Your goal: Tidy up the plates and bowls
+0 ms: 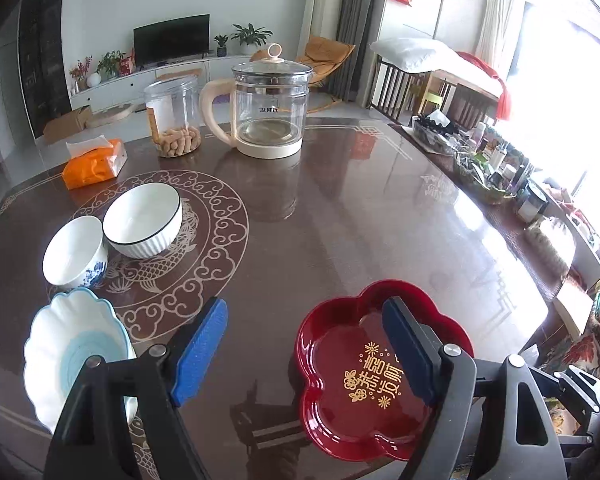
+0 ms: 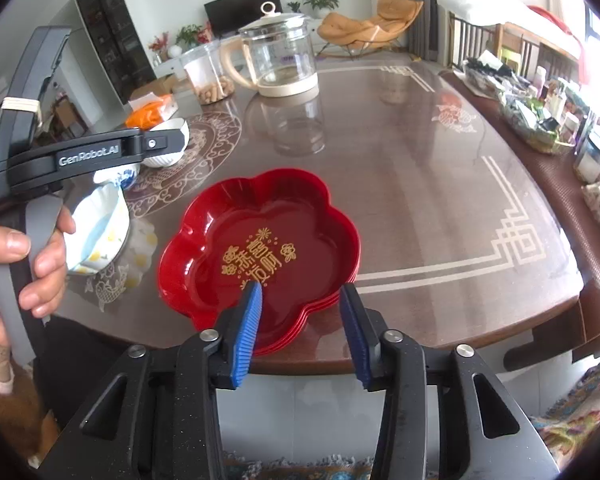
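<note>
Glossy red flower-shaped plates (image 2: 260, 248), gold lettering, stacked at lower centre; just beyond right tool (image 2: 300, 322), spread wide, holding nothing.

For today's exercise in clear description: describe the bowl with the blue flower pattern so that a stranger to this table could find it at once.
Start at the round fish-and-cloud medallion inlaid in the dark table. On its left edge stand two white bowls side by side. The wanted bowl is the smaller one, nearer the scalloped plate, with blue flowers painted outside, whereas its neighbour is ribbed with a dark rim.
</note>
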### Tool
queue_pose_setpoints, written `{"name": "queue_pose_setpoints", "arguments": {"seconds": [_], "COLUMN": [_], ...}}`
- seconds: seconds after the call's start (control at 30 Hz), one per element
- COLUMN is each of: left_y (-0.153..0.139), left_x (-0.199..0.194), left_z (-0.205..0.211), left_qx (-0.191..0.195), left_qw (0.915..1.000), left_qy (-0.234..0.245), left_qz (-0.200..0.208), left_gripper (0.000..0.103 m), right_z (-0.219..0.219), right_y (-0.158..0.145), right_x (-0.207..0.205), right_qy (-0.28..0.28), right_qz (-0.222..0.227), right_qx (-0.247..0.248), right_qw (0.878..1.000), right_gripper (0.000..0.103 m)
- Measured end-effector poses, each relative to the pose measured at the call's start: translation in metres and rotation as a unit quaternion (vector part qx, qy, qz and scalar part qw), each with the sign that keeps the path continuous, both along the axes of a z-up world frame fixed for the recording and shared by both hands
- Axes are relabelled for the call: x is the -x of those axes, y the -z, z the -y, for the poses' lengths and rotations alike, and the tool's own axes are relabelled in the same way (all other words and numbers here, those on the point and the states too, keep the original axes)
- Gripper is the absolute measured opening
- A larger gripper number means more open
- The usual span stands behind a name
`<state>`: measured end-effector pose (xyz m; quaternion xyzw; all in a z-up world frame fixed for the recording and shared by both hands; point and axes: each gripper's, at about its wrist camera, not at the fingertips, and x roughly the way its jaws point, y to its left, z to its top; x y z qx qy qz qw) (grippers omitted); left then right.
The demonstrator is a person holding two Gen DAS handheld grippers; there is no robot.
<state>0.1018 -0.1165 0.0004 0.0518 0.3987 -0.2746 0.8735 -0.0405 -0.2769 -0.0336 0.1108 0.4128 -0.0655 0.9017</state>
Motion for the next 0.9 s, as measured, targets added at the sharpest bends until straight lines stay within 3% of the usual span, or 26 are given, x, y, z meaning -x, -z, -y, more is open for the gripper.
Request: {"name": "queue_pose_setpoints", "arguments": {"seconds": [0.2,0.43,0.9], "left_y": [0.021,0.04,0.036], "left_x": [0.027,0.052,0.063], "left_z": [-0.021,-0.037,-0.036], "left_qx": [0.017,0.056,0.053], "left_qw": [0.9993,0.9954,0.996], "left_qy": [-0.023,-0.051,-0.057], "left_qz": [-0.022,-0.059,-0.043], "left_gripper": [0.08,0.08,0.08], "right_z": [-0.008,-0.019,-0.026], "right_y": [0.01,0.007,0.004], "right_x": [-0.013,-0.009,-0.007], "right_qy": [0.003,-0.001,-0.004], "right_qz": [0.003,0.029,0.056], "right_qx": [-0.005,0.034,0.062], "right_qw": [1.0,0.999,0.996], "right_gripper": [0.06,0.062,0.063]}}
